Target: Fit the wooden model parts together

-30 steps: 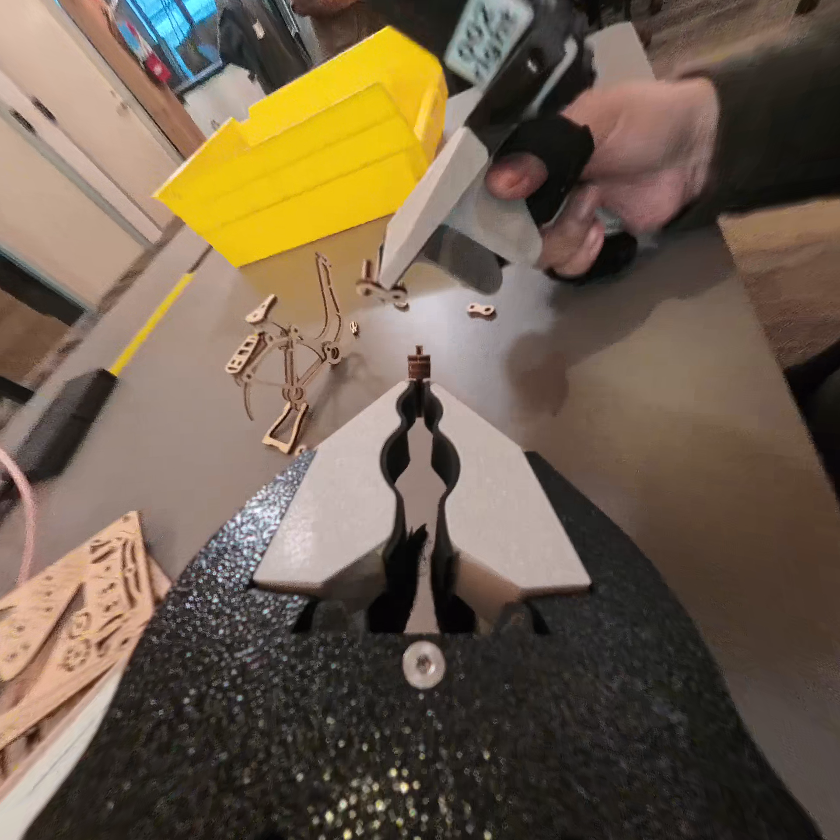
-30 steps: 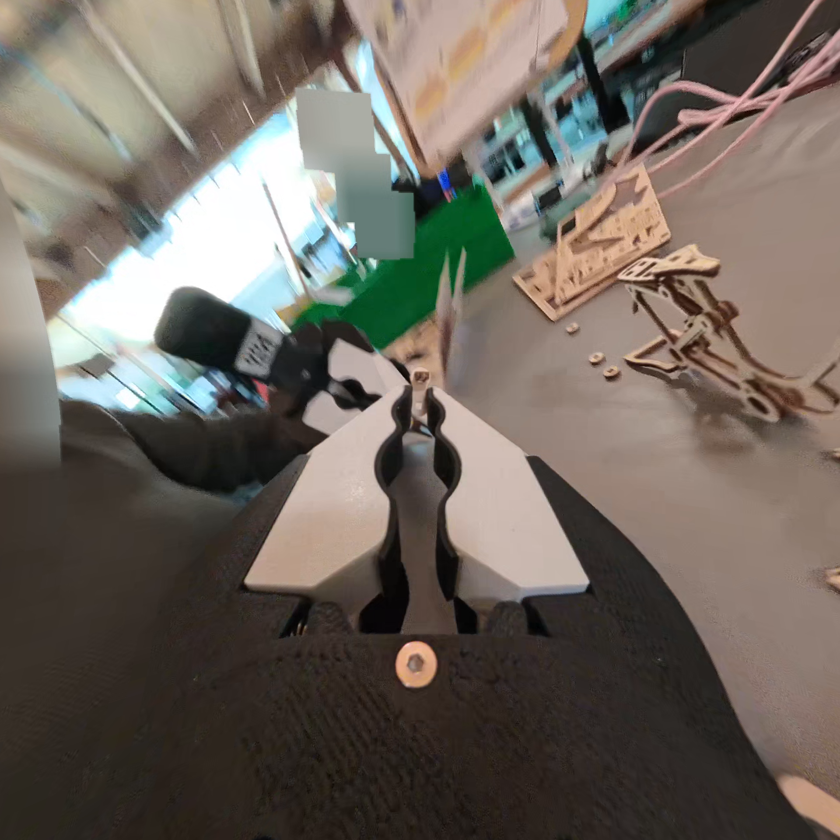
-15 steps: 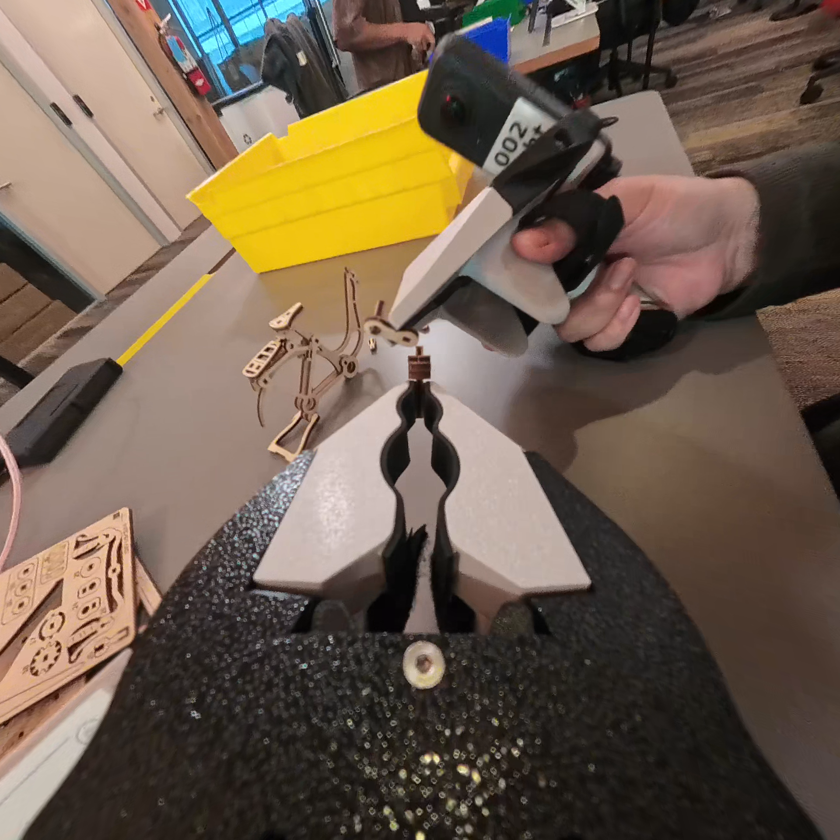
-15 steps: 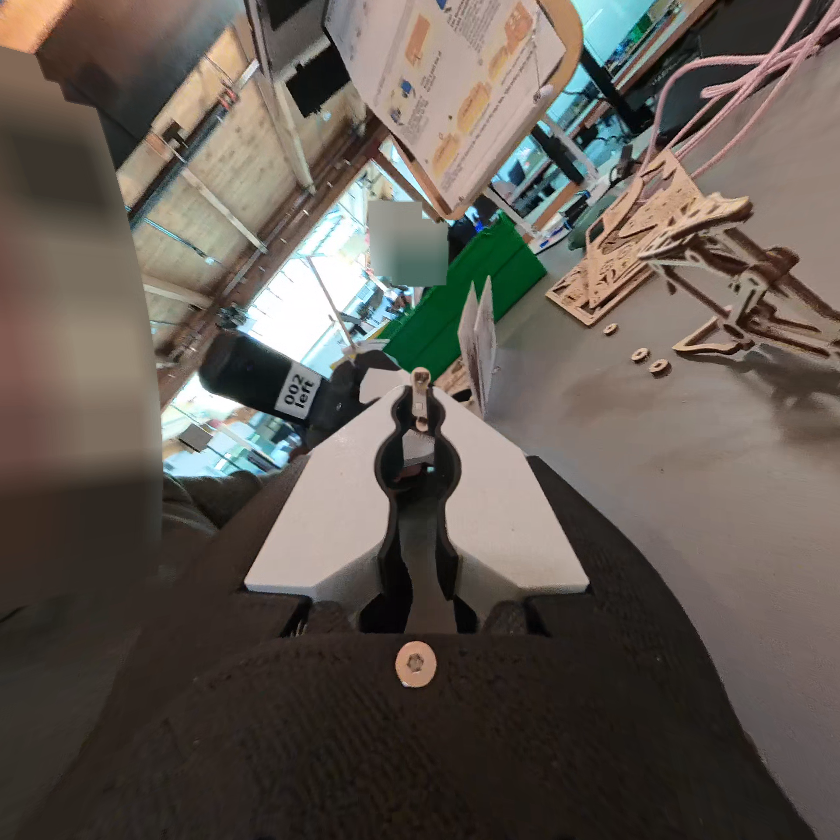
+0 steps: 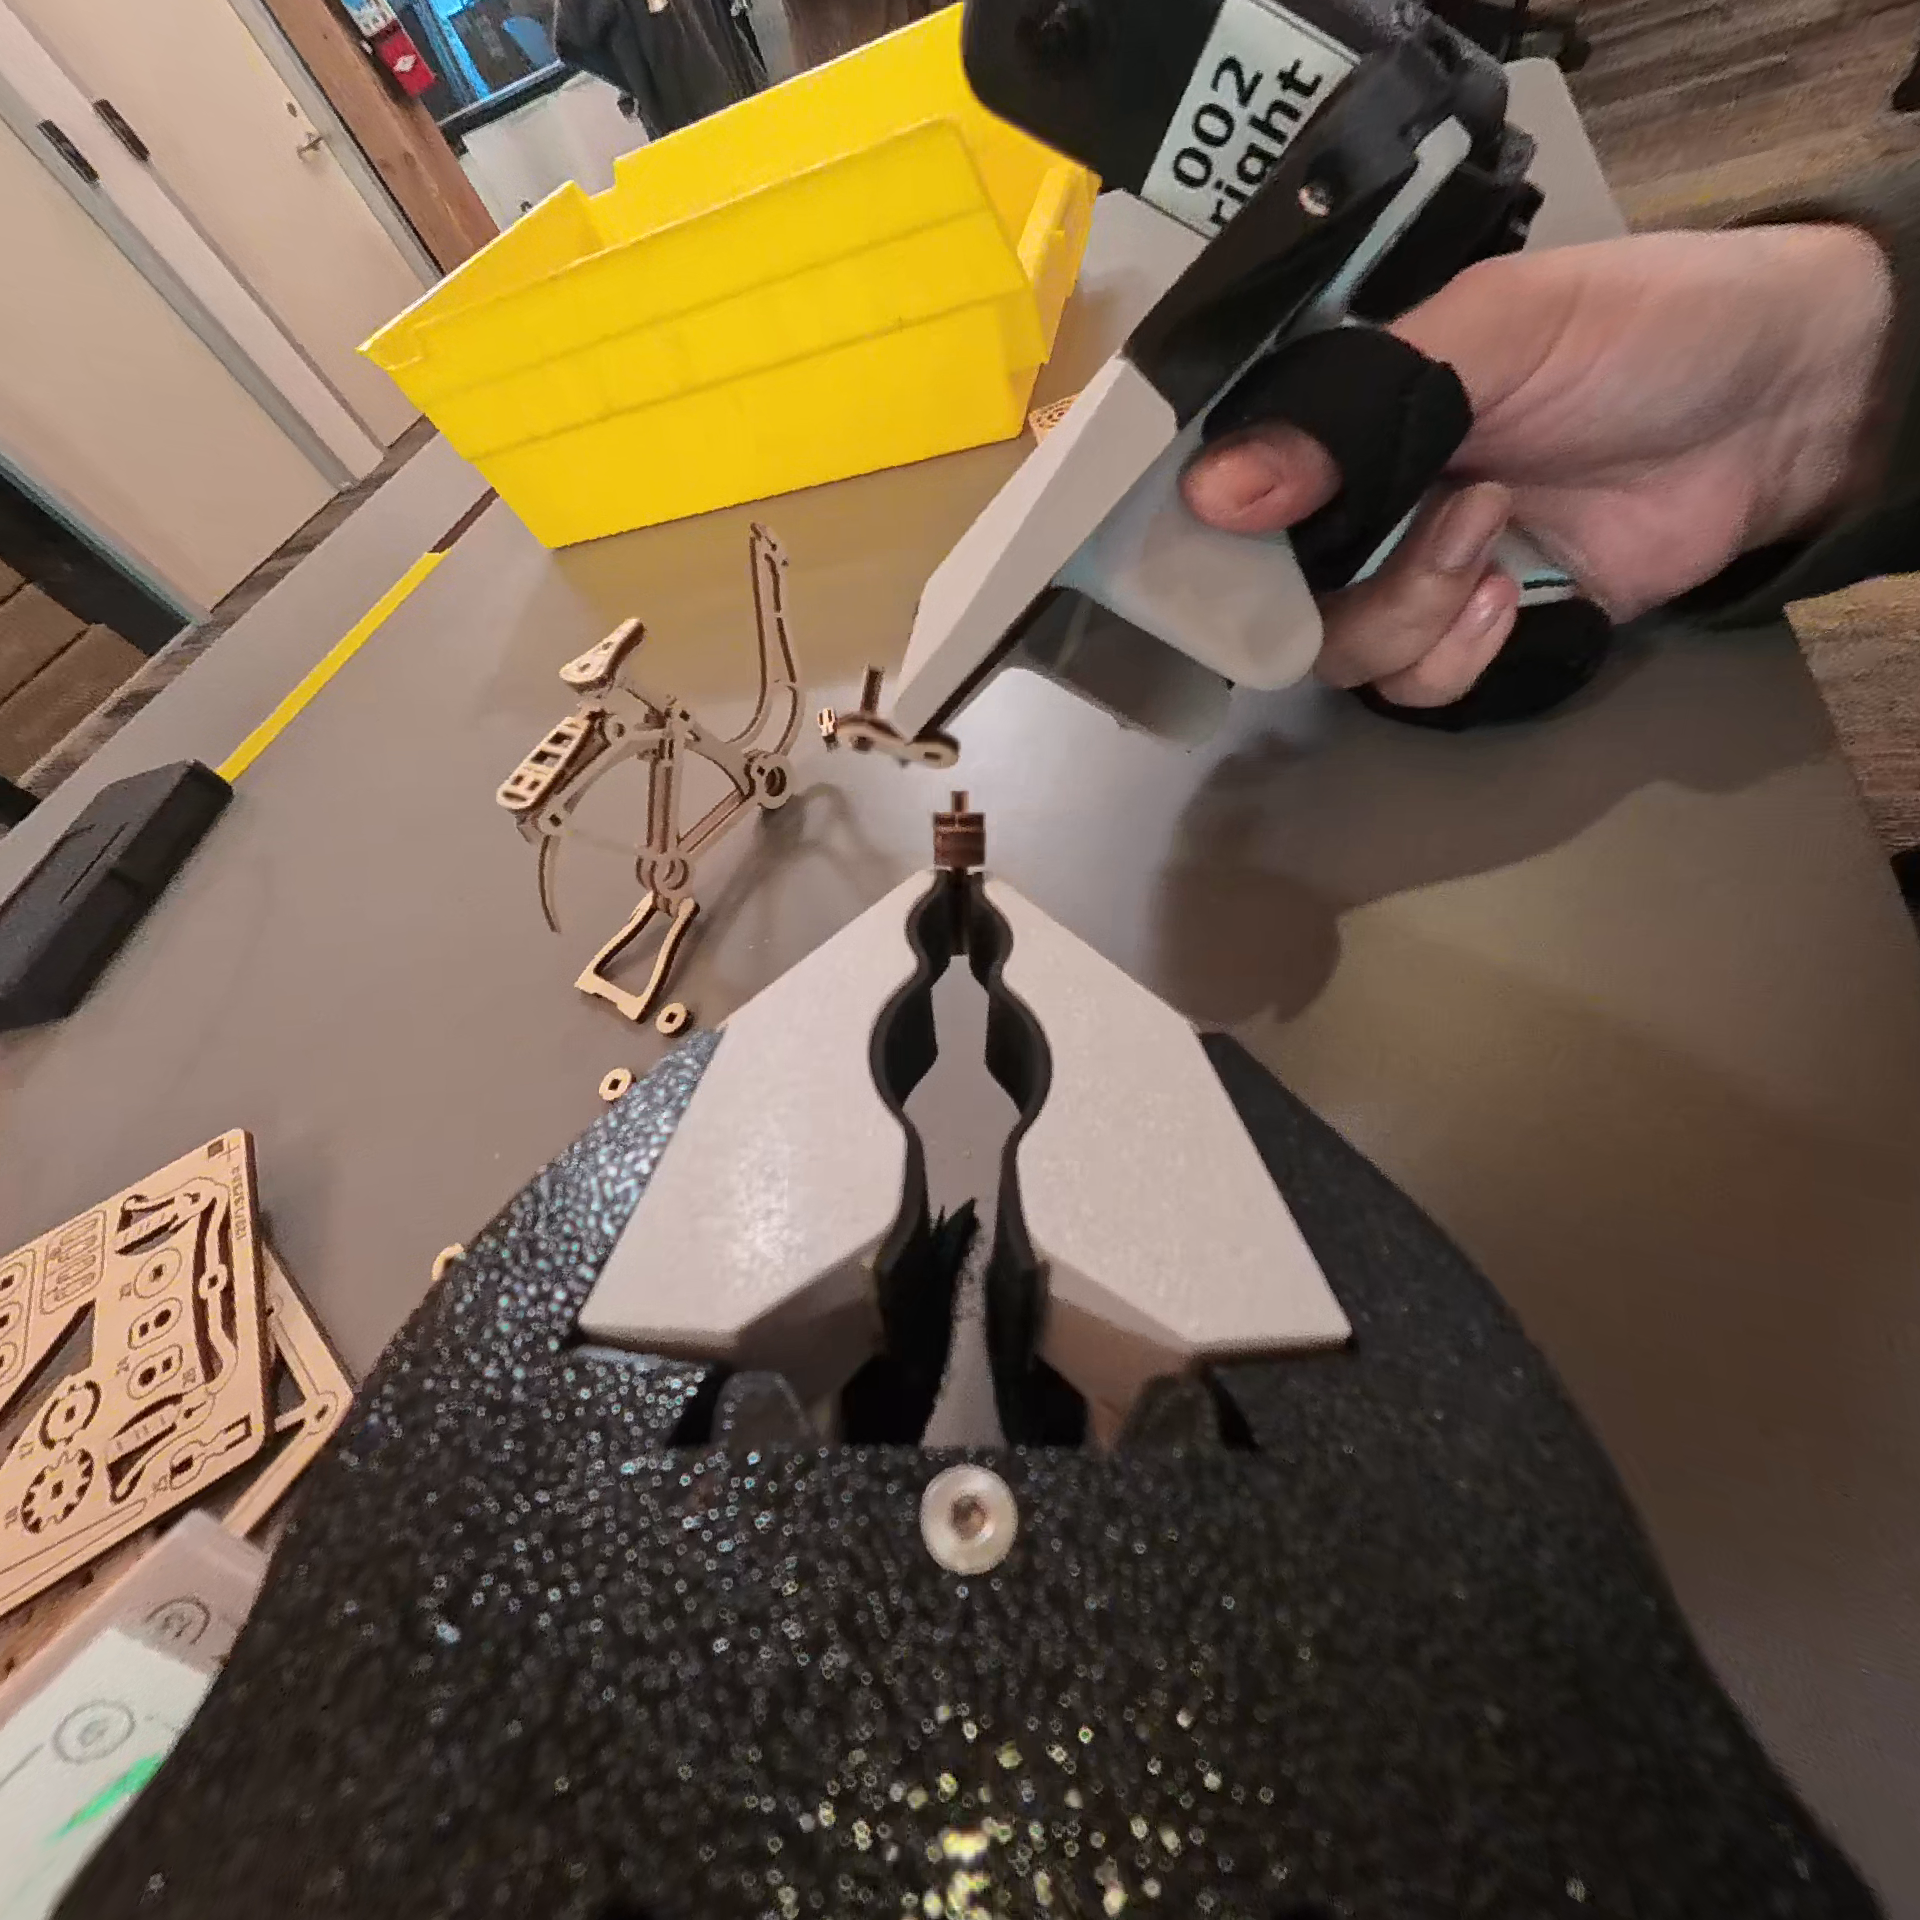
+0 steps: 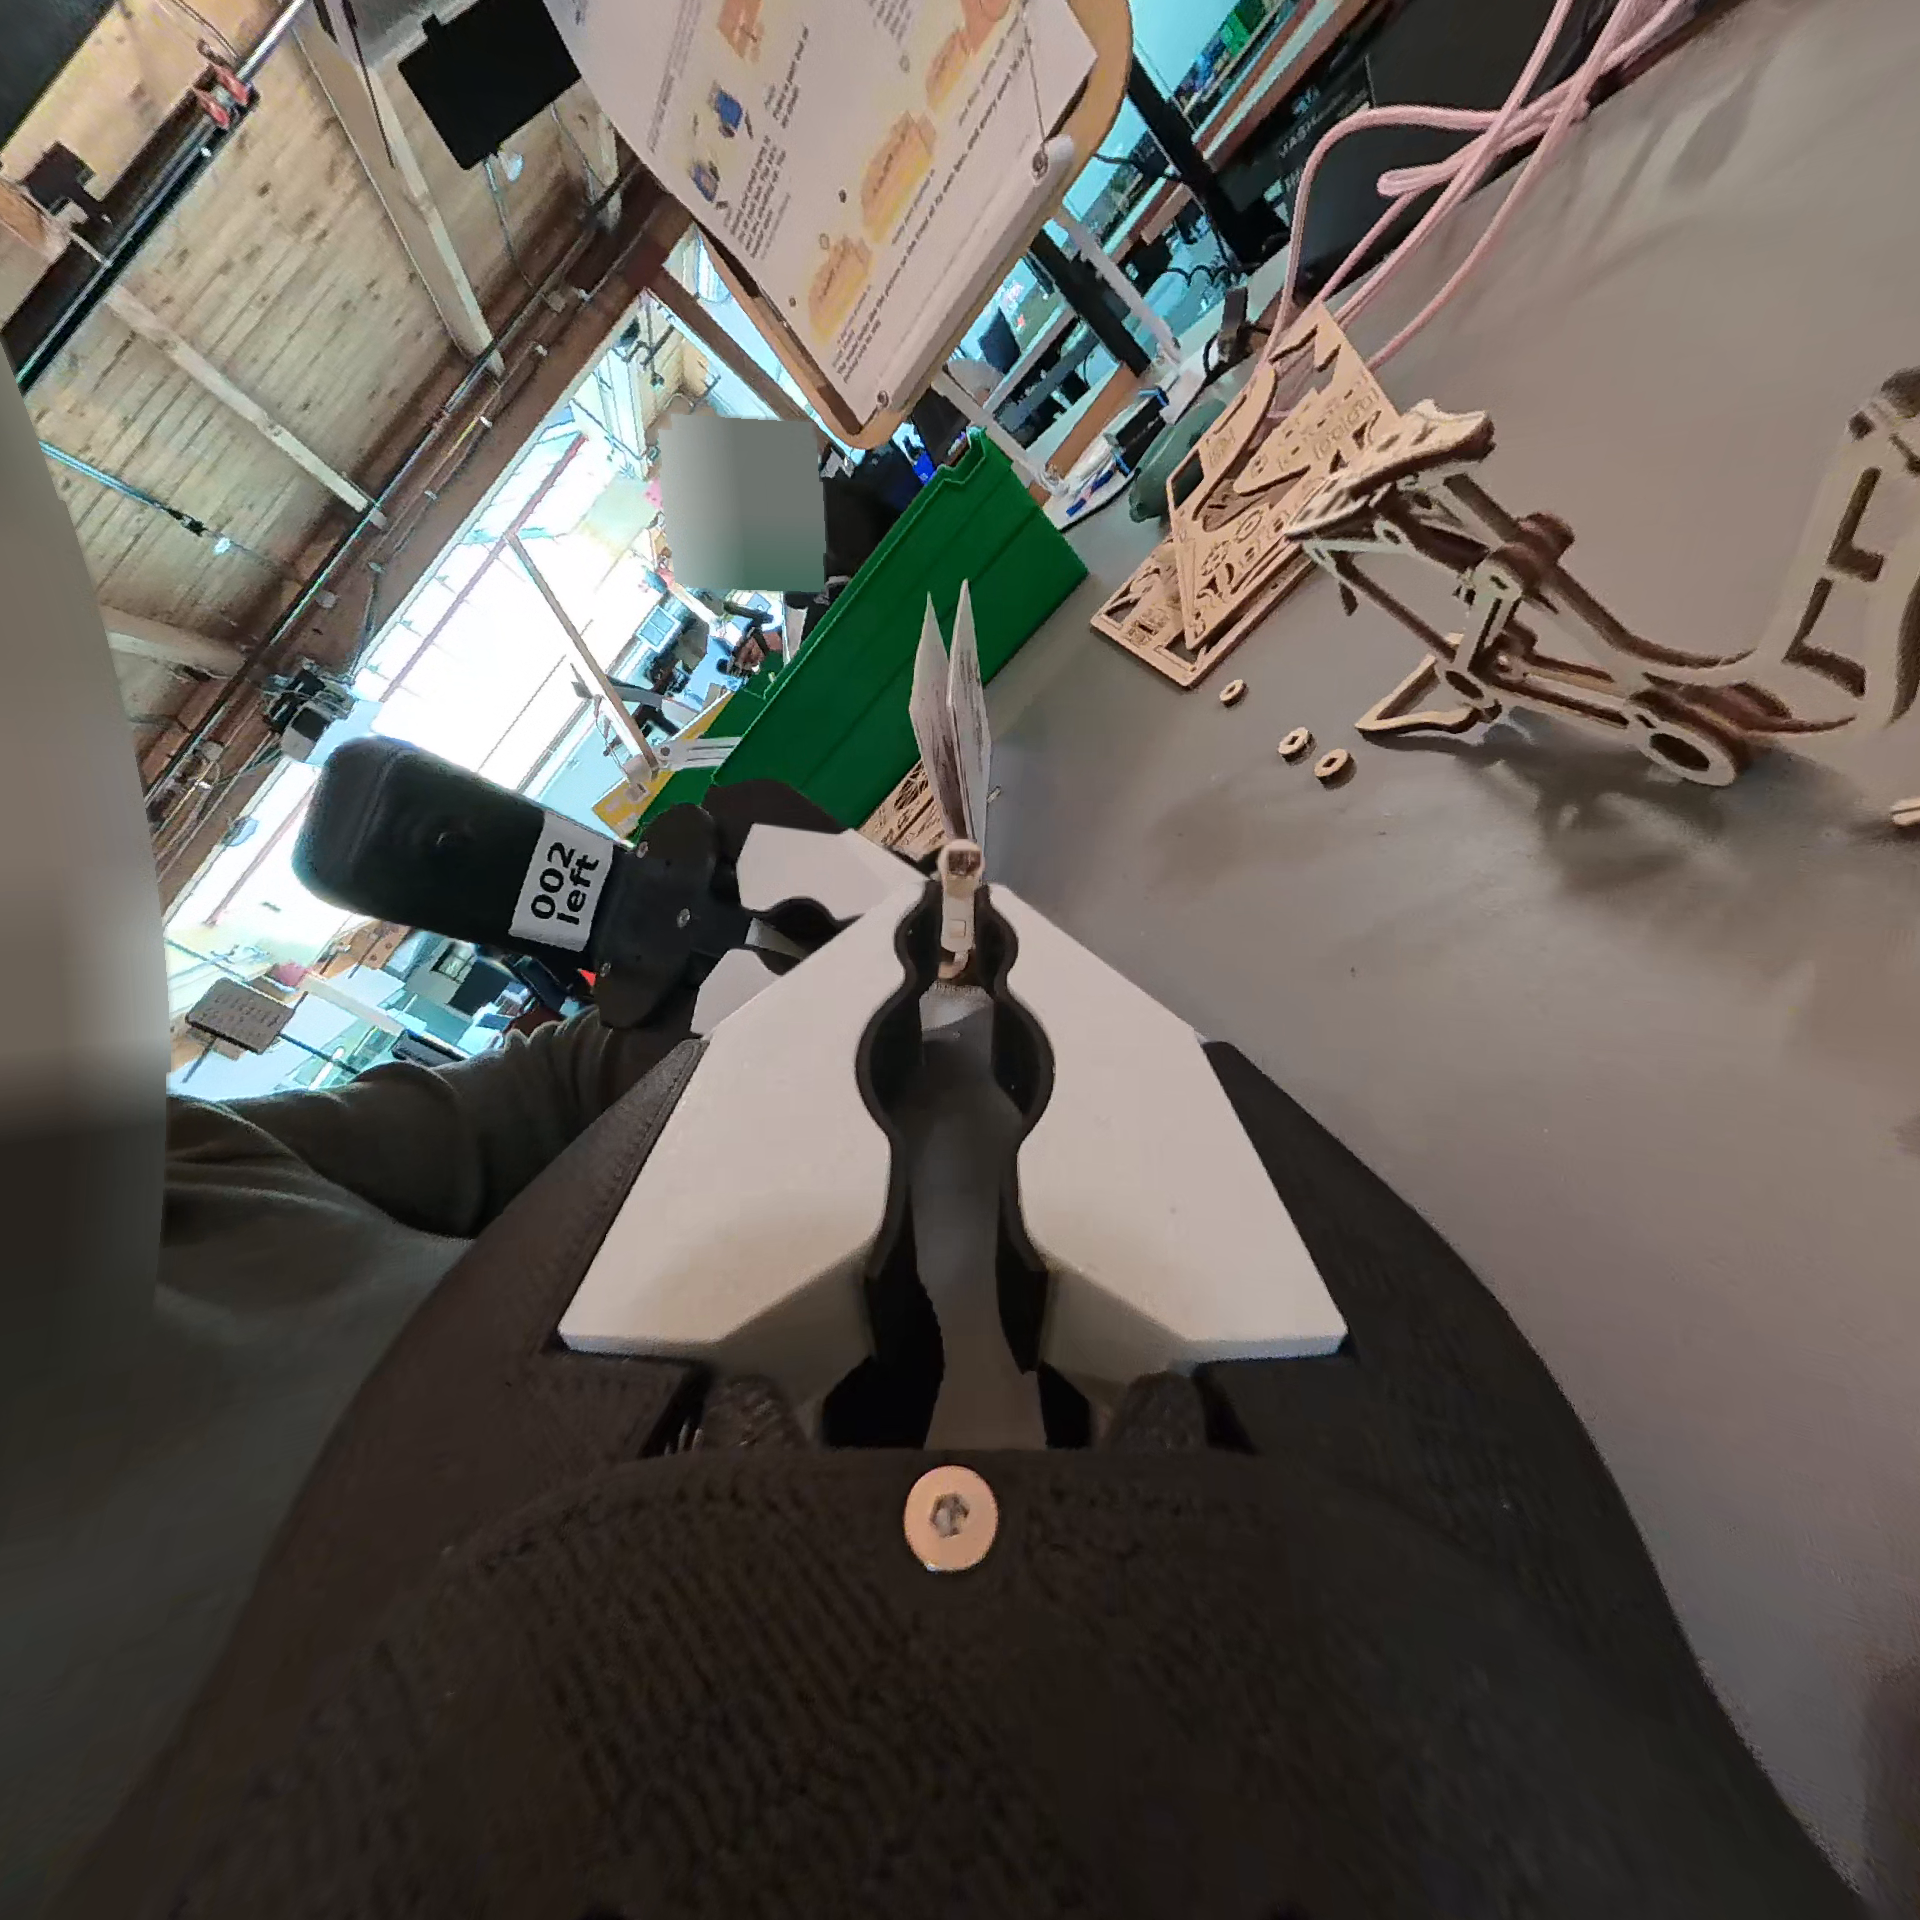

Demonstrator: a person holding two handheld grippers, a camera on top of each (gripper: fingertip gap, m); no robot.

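Observation:
My left gripper (image 5: 958, 883) is shut on a small wooden pin with dark washers (image 5: 958, 840), held upright above the table. My right gripper (image 5: 920, 727) shows in the left wrist view, held by a hand, shut on a flat wooden link piece (image 5: 883, 736) that hangs just above and left of the pin, close but apart. In the right wrist view my right gripper (image 6: 961, 883) holds the same link (image 6: 958, 894) edge-on. A part-built wooden frame model (image 5: 655, 800) stands on the grey table (image 5: 1455, 1091); it also shows in the right wrist view (image 6: 1538, 665).
A yellow bin (image 5: 748, 312) stands at the back. Laser-cut wooden sheets (image 5: 114, 1340) lie at the front left, with small loose washers (image 5: 615, 1083) nearby. A black block (image 5: 94, 873) lies at the left edge. A green bin (image 6: 914, 613) and pink cables (image 6: 1455, 135) show in the right wrist view. Left and right tips are no more than a few centimetres apart. Both grippers' tips are roughly 40 cm from the black block (image 5: 94, 873).
The right gripper with the link has come closer and lower, from well behind the pin to just above it. The left gripper keeps its hold on the pin.

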